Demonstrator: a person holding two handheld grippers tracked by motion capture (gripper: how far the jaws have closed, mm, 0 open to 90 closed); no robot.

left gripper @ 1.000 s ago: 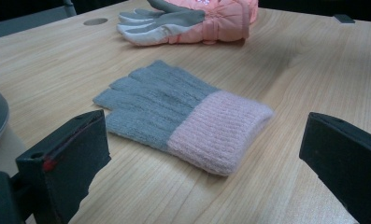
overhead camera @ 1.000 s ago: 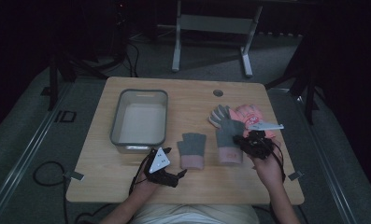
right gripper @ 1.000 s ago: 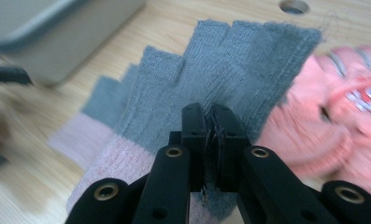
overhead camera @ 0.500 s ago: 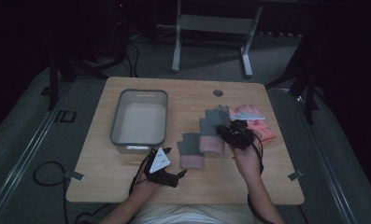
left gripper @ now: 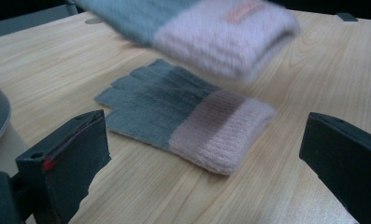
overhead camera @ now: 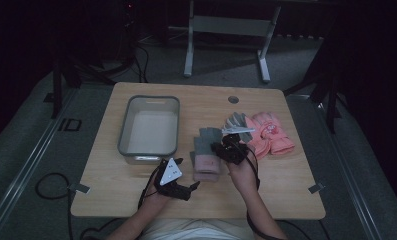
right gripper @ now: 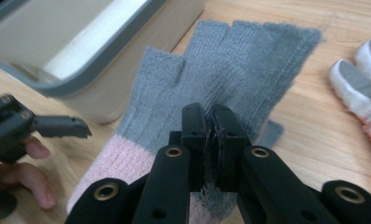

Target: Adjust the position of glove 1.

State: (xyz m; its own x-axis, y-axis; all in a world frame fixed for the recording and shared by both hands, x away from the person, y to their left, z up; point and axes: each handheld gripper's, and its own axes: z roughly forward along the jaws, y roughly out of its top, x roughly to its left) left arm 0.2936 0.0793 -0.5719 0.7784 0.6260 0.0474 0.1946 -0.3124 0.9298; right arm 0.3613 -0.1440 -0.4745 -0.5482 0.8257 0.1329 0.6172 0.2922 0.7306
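Two grey knit gloves with pink cuffs are on the wooden table. One grey glove (overhead camera: pixel 206 150) (left gripper: pixel 174 112) lies flat near the table's middle. My right gripper (overhead camera: pixel 225 149) (right gripper: pixel 211 135) is shut on the second grey glove (overhead camera: pixel 234 121) (right gripper: pixel 234 65) (left gripper: pixel 211 28), pinching its knit and holding it just above the flat one. My left gripper (overhead camera: pixel 181 189) (left gripper: pixel 204 126) stands open near the front edge, its jaws wide apart and pointing at the flat glove's cuff, with nothing between them.
A grey-rimmed tray (overhead camera: pixel 126 135) (right gripper: pixel 75 79) sits left of the gloves. A pair of pink gloves (overhead camera: pixel 271 132) (right gripper: pixel 360 88) lies to the right. The tabletop has a round hole (overhead camera: pixel 233 99) near its far edge. A metal stand (overhead camera: pixel 226 30) is on the floor behind.
My right gripper has carried the second grey glove leftward, from beside the pink gloves to over the flat grey glove. The left gripper has stayed where it was, open.
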